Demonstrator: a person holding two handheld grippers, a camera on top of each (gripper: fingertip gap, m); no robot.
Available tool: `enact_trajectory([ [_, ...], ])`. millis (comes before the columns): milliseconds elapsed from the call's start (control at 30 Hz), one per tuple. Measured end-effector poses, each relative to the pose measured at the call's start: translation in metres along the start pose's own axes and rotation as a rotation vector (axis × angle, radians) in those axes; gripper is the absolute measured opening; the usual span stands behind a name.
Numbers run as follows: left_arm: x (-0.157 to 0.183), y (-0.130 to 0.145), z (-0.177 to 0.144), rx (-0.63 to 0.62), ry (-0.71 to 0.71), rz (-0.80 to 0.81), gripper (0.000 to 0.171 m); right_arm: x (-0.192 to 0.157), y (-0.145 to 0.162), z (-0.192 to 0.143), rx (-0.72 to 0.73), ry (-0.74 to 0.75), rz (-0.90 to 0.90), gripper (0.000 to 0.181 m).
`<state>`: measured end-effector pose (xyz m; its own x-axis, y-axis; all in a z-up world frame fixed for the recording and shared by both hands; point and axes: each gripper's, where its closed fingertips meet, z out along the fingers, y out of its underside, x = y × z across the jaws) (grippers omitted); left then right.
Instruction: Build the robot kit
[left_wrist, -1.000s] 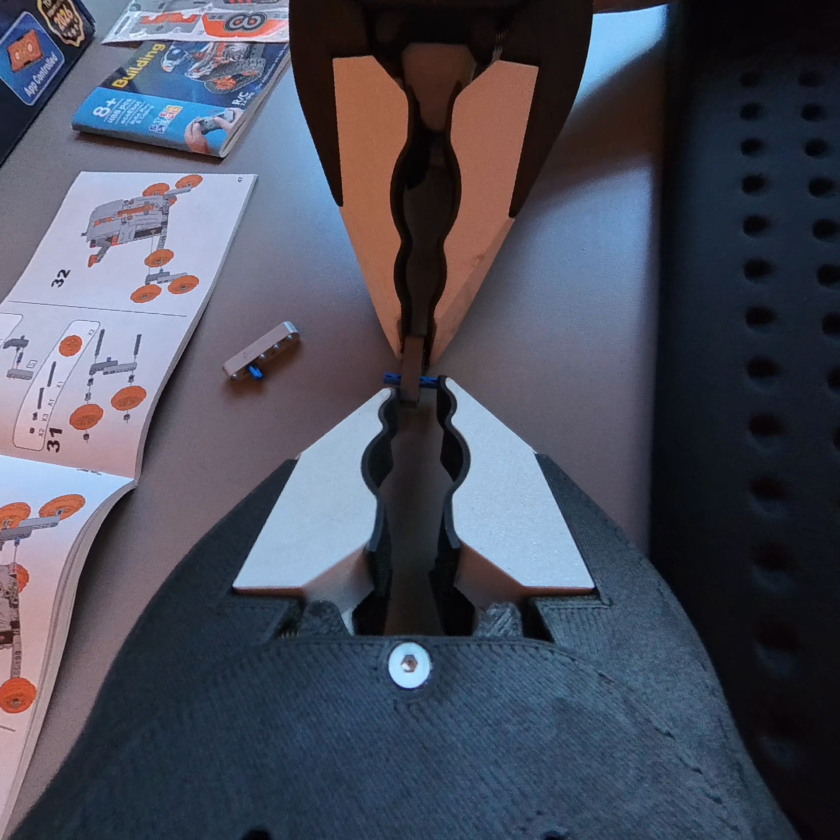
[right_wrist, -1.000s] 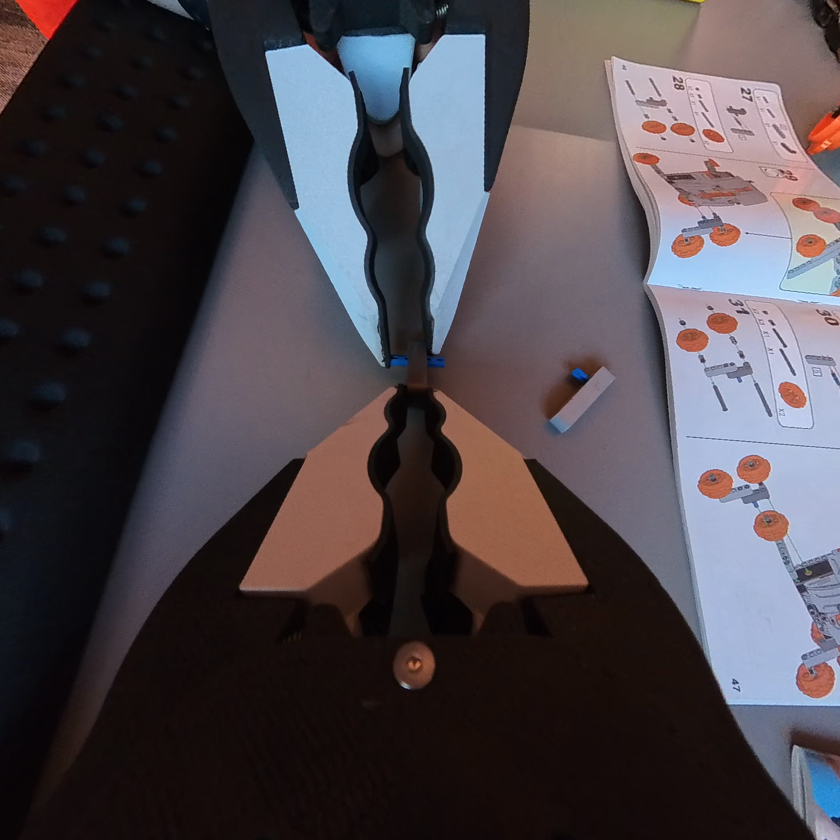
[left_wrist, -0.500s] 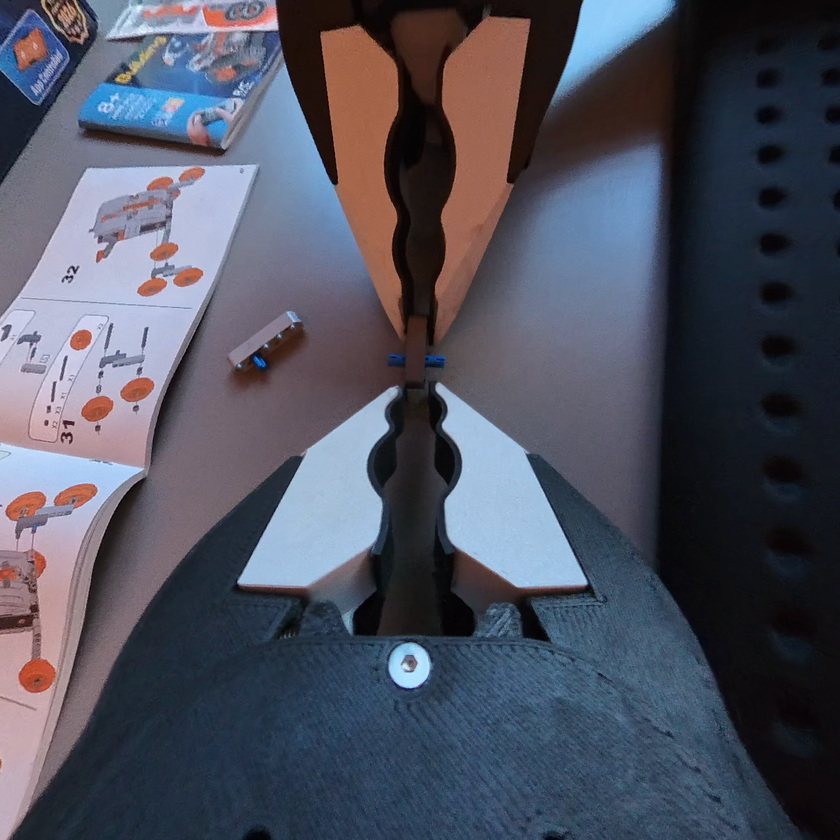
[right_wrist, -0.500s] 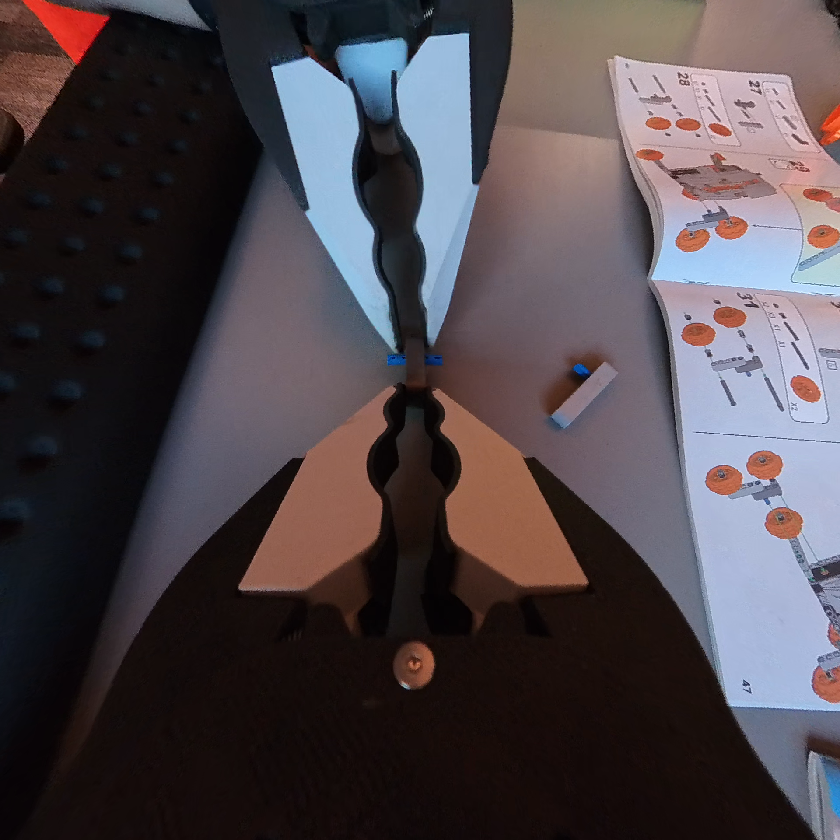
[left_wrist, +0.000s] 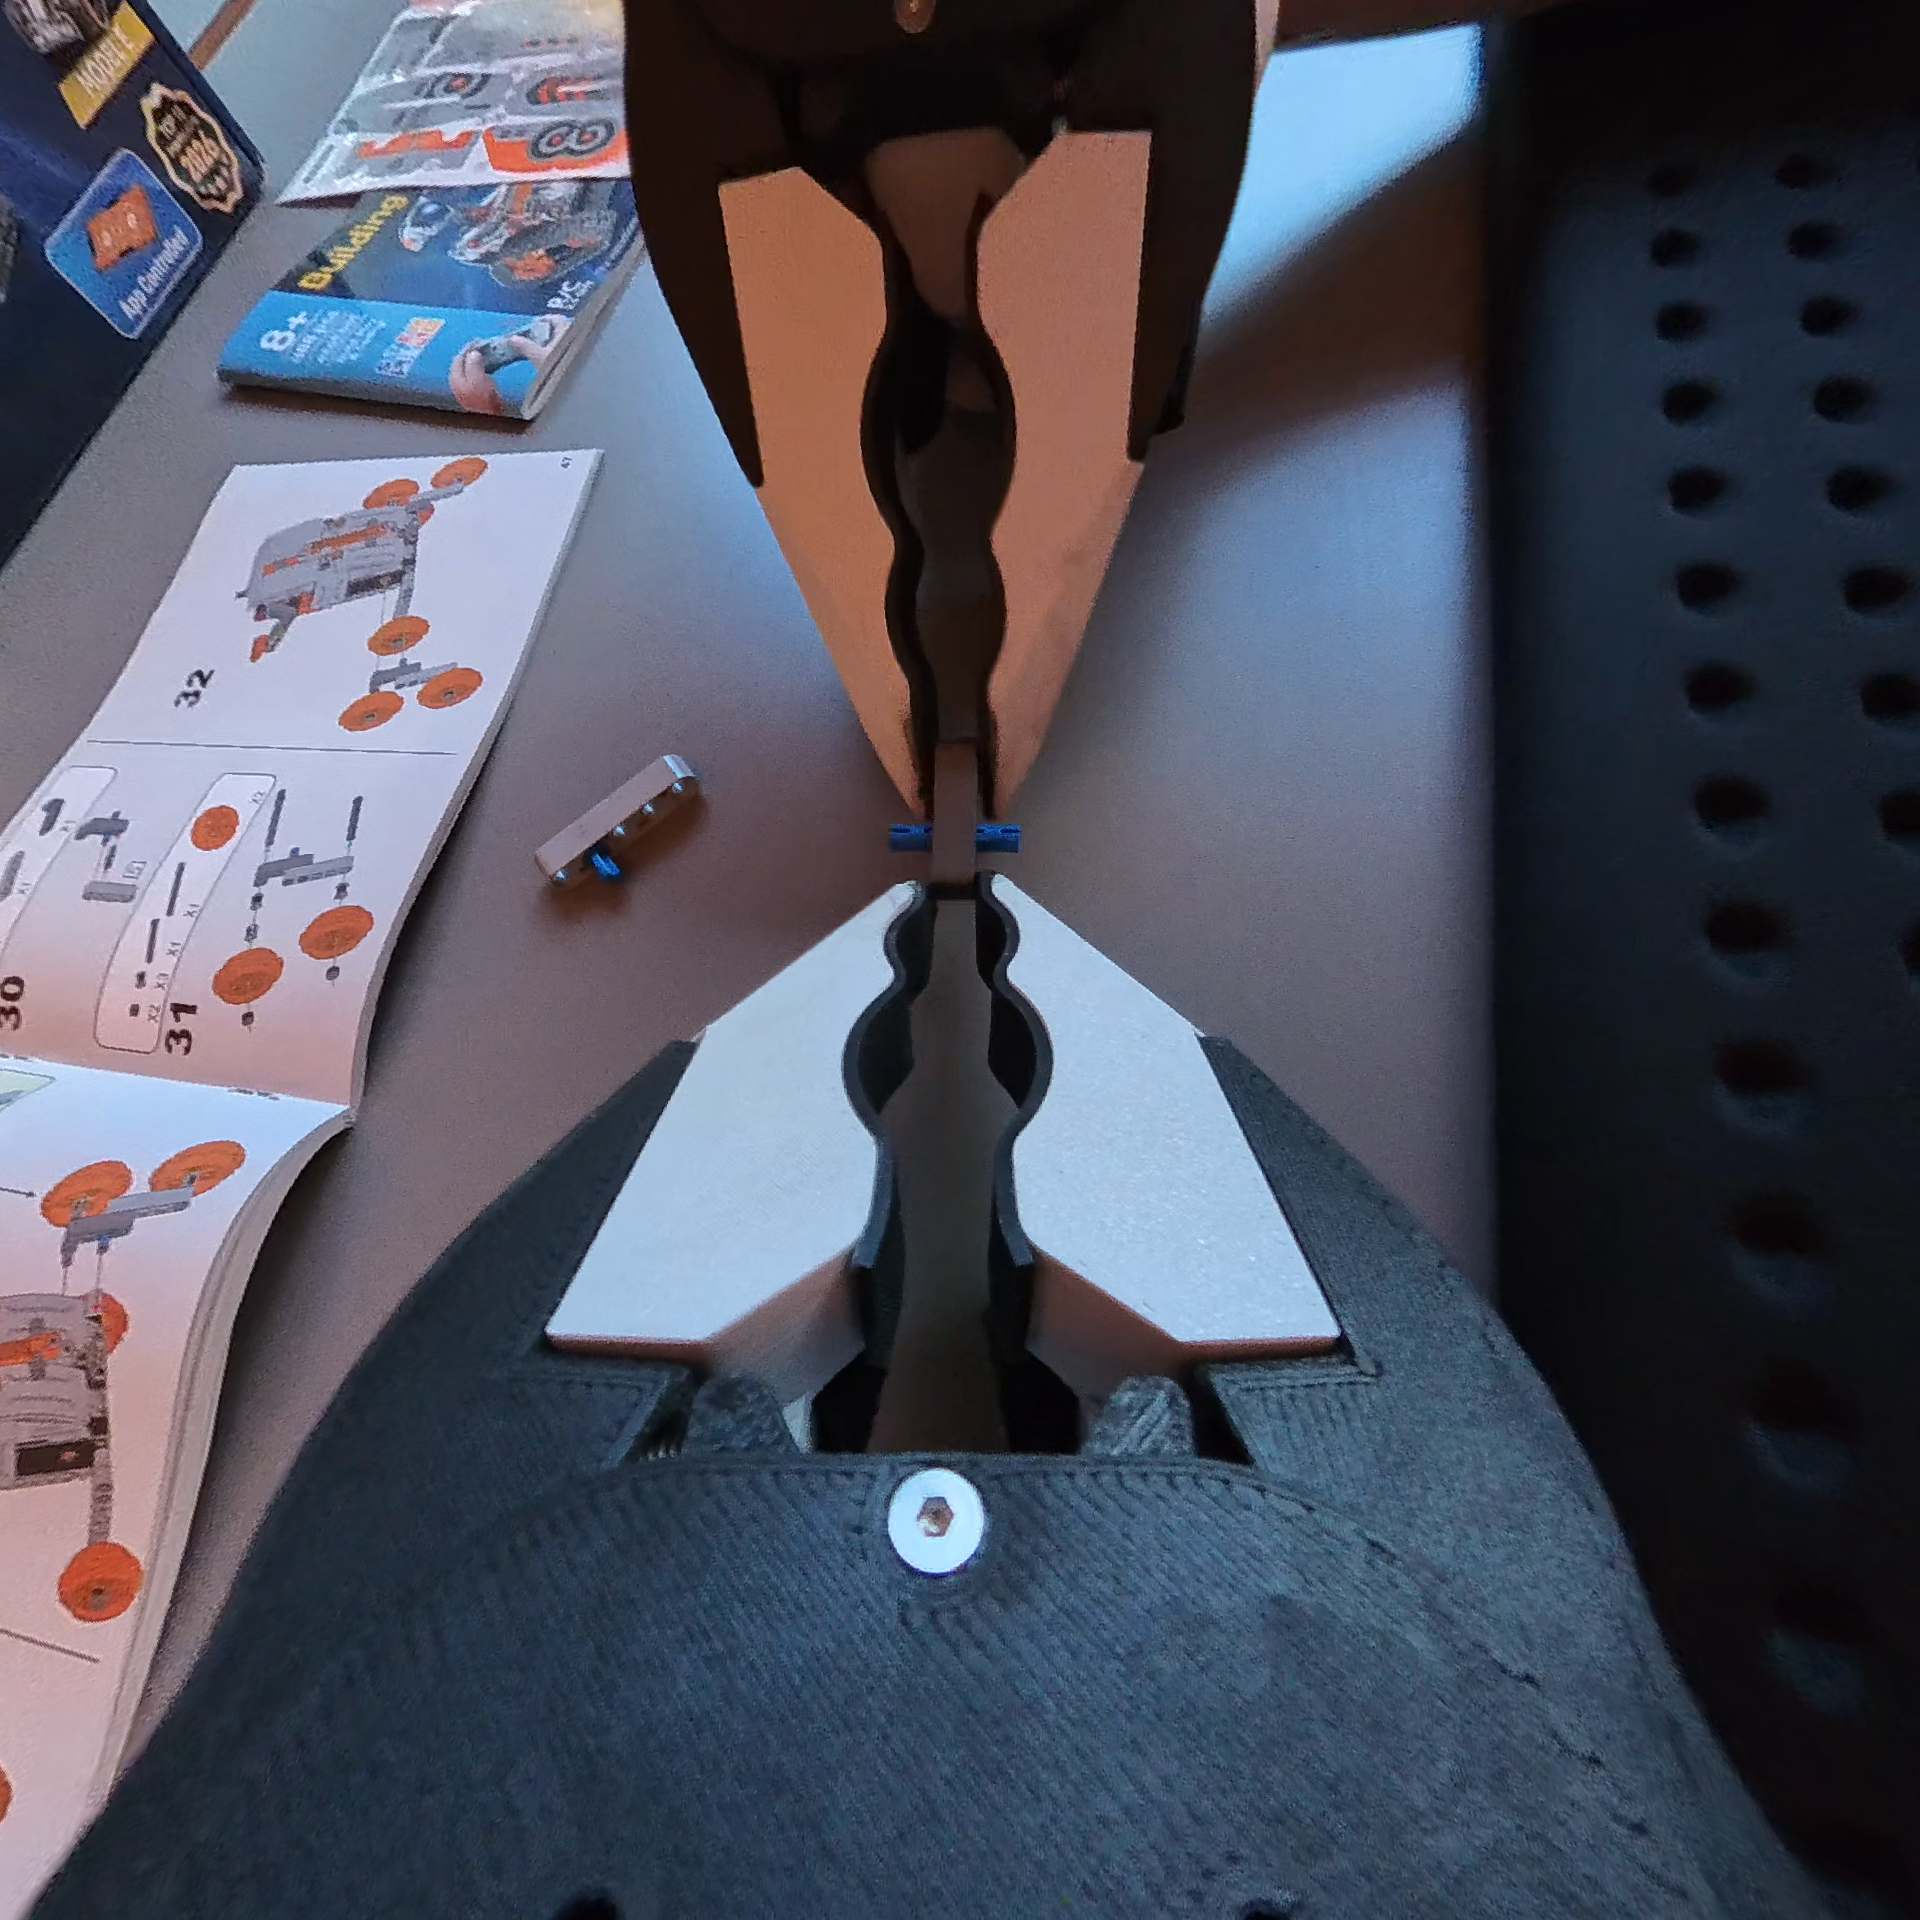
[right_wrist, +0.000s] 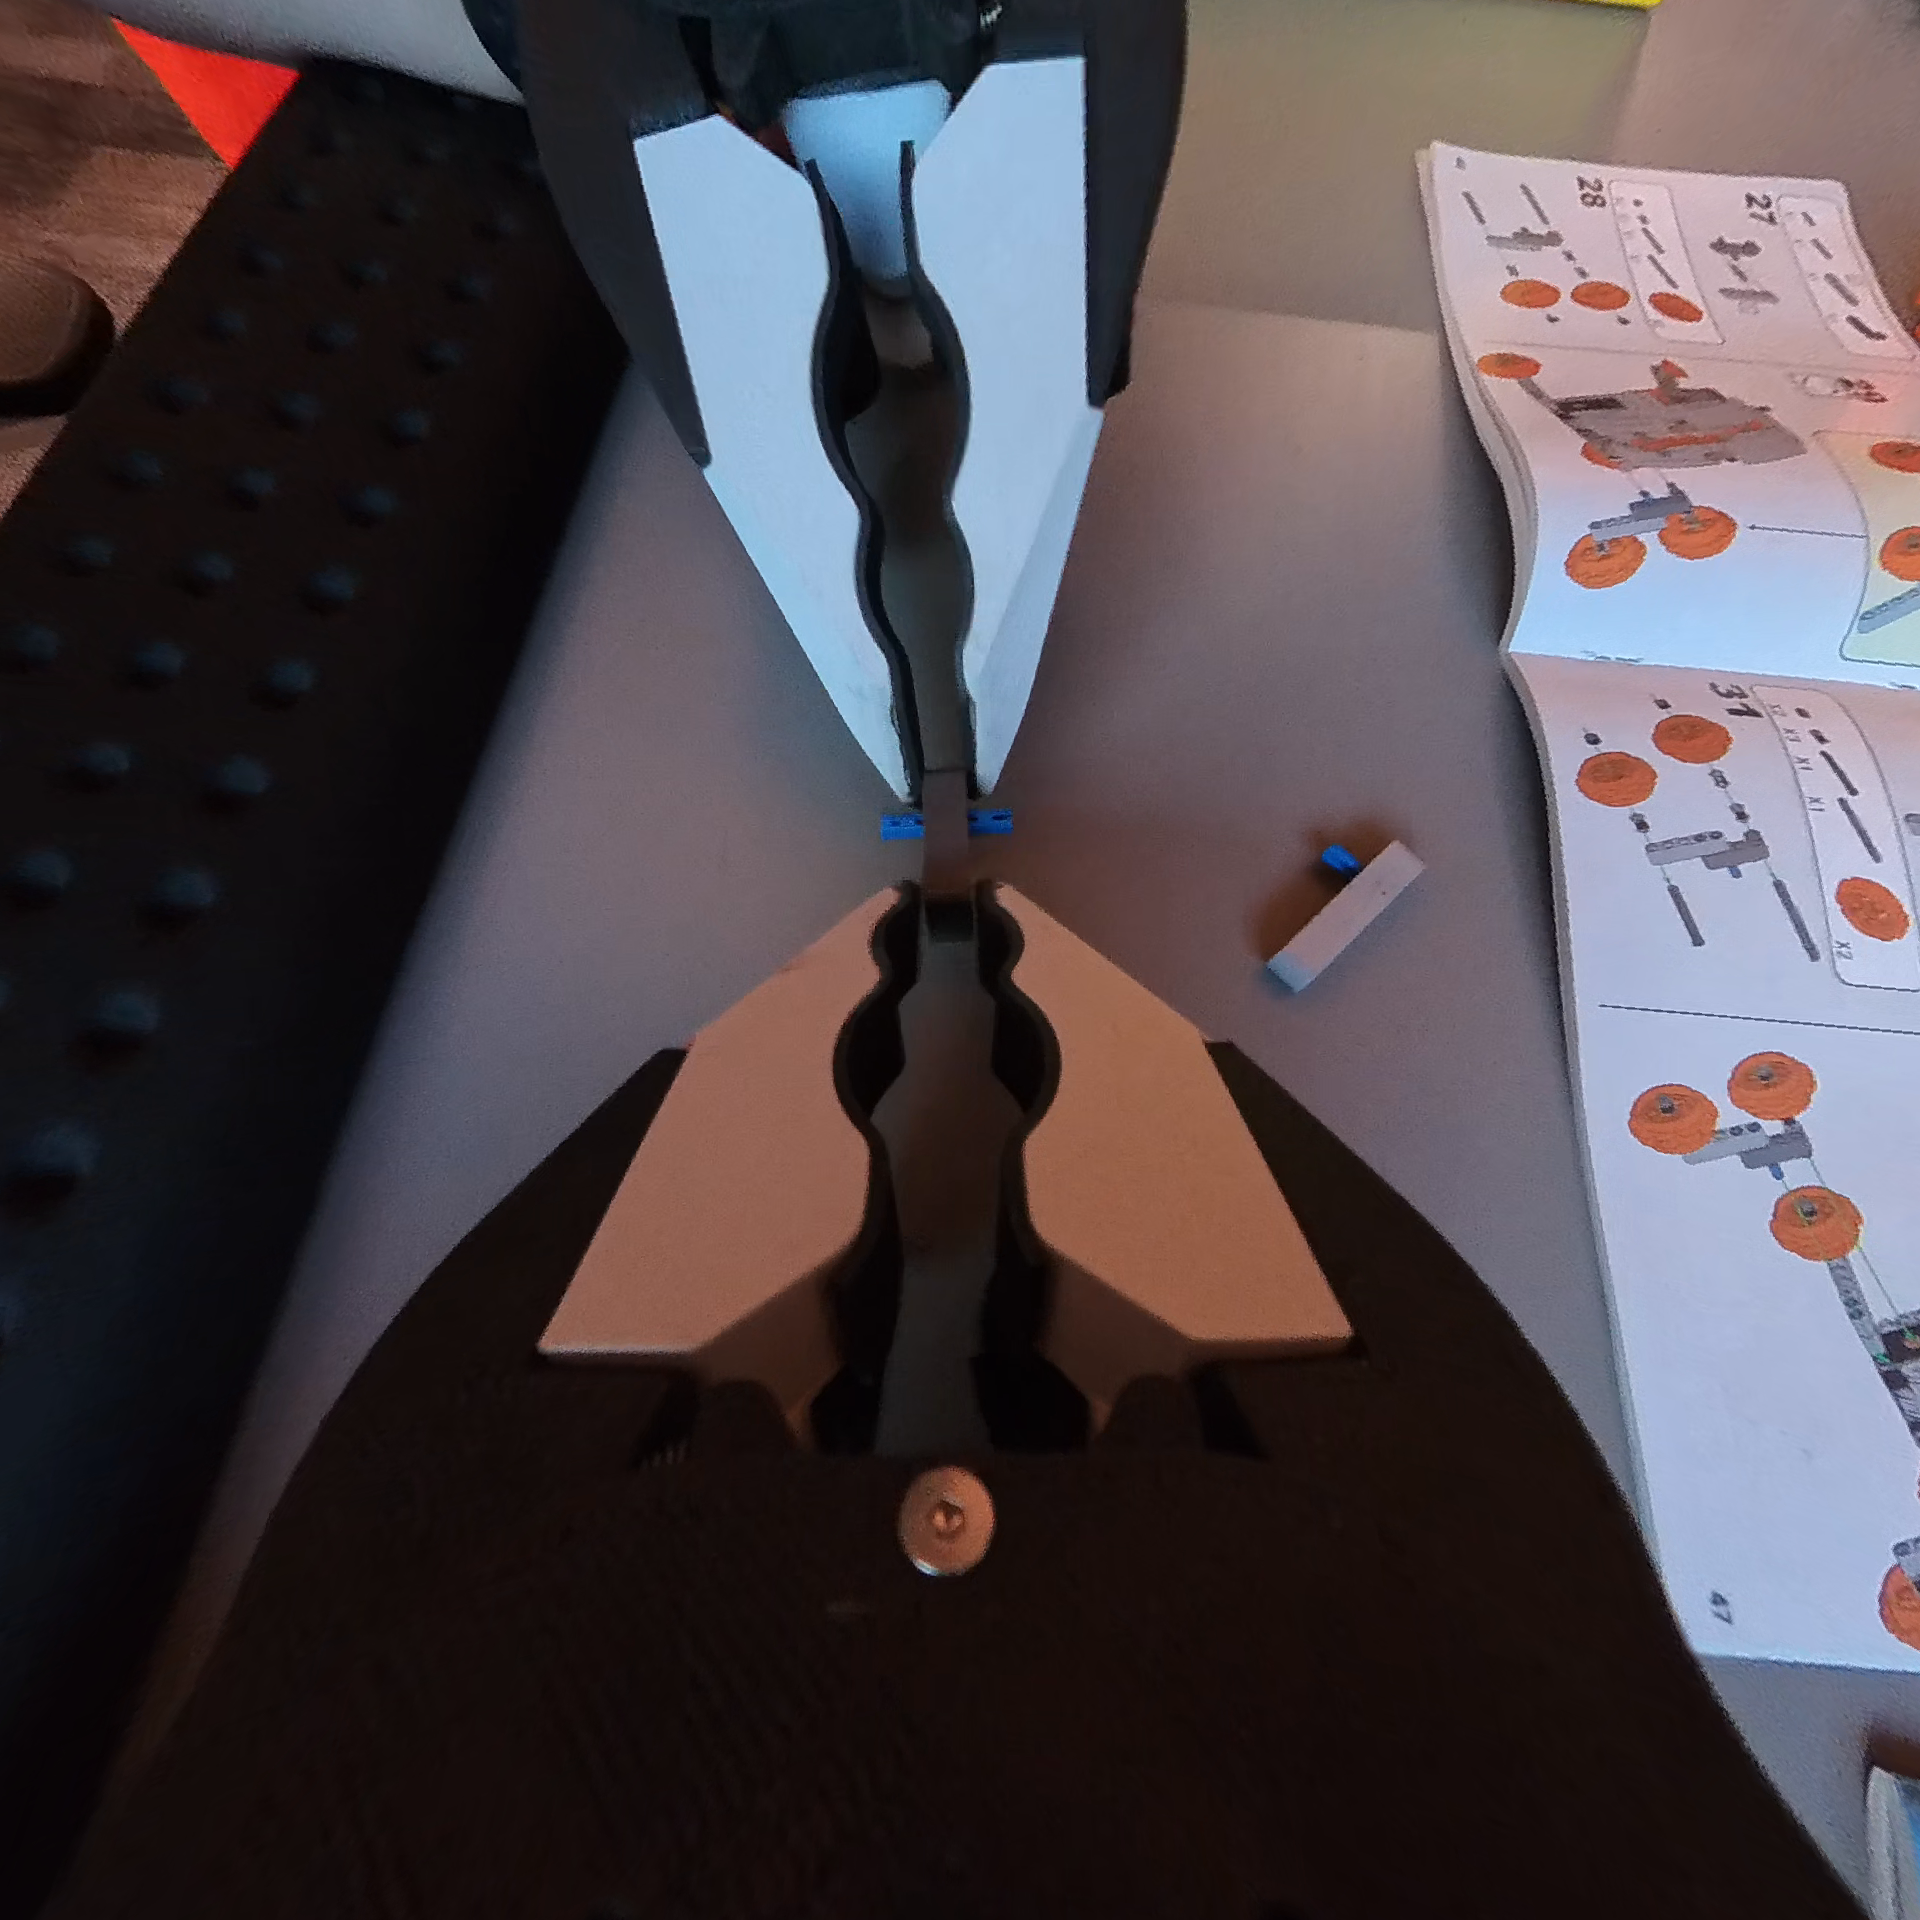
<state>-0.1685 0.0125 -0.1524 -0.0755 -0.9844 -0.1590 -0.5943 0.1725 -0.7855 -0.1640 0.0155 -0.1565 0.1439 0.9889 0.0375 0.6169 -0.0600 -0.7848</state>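
Note:
My two grippers face each other tip to tip above the brown table. Between them is a short grey beam (left_wrist: 956, 860) with a blue pin (left_wrist: 1000, 834) pushed crosswise through it. My left gripper (left_wrist: 951, 894) is shut on the near end of the beam. My right gripper (left_wrist: 951, 805) is shut on the far end. In the right wrist view the beam (right_wrist: 948, 854) runs from my right gripper (right_wrist: 948, 896) to my left gripper (right_wrist: 940, 792), and the blue pin (right_wrist: 899, 824) sits just off the left tips.
A second grey beam (left_wrist: 618, 821) with a blue pin lies loose on the table (right_wrist: 1345, 914). An open instruction booklet (left_wrist: 260, 779) lies beside it (right_wrist: 1714, 883). A blue booklet (left_wrist: 436, 301), a sticker sheet (left_wrist: 468, 104) and a dark box (left_wrist: 94, 229) lie farther off. A black perforated surface (left_wrist: 1714, 831) borders the table. My left and right fingertips are right by each other.
My left gripper has slid back along the beam, so the blue pin now stands clear of its tips. The right gripper's hold is unchanged.

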Motion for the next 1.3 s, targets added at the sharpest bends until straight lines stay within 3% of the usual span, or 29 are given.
enact_trajectory([
  [67, -0.004, 0.003, 0.002, -0.023, -0.015, -0.028, 0.005, -0.003, -0.004, 0.003, 0.005, 0.005, 0.007, 0.034],
  [267, -0.006, 0.008, 0.003, -0.056, -0.020, -0.044, 0.005, 0.006, -0.007, 0.010, -0.026, 0.095, 0.037, 0.016],
  [1300, -0.006, 0.009, 0.004, -0.067, -0.078, -0.007, 0.005, 0.006, -0.003, 0.012, -0.037, 0.130, -0.021, 0.016],
])
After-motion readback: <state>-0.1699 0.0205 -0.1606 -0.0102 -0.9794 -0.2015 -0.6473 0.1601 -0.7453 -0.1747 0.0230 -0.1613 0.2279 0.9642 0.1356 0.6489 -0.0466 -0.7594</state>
